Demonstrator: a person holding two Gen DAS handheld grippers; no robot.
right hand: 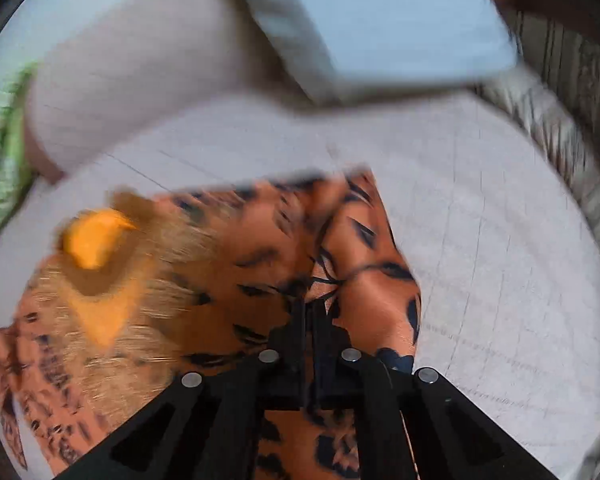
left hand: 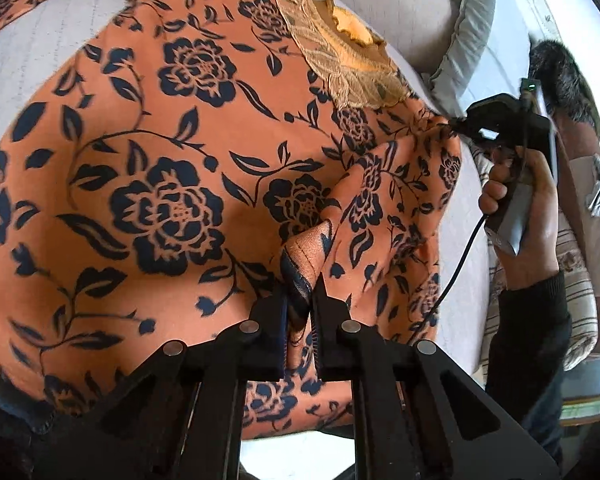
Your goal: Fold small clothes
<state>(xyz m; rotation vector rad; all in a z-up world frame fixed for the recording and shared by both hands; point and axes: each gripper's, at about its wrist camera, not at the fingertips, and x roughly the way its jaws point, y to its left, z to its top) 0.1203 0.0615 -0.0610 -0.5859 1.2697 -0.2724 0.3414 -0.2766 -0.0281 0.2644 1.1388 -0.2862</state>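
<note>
An orange garment [left hand: 172, 160] with dark blue flowers and a beige lace neckline [left hand: 340, 68] lies spread on a pale quilted bed. My left gripper [left hand: 306, 300] is shut on a raised fold of its cloth near the lower edge. In the same view the right gripper [left hand: 458, 128], held by a hand [left hand: 528, 200], pinches the garment's right edge. The right wrist view is blurred: my right gripper [right hand: 309, 304] is shut on a pulled-up fold of the garment [right hand: 364, 264], with the lace neckline [right hand: 100, 264] to its left.
The pale quilted bed cover [right hand: 480, 208] stretches to the right of the garment. Pillows [left hand: 460, 40] lie at the head of the bed. A green patterned cloth [right hand: 0, 168] sits at the far left. A striped cloth [left hand: 576, 280] hangs along the bed's right side.
</note>
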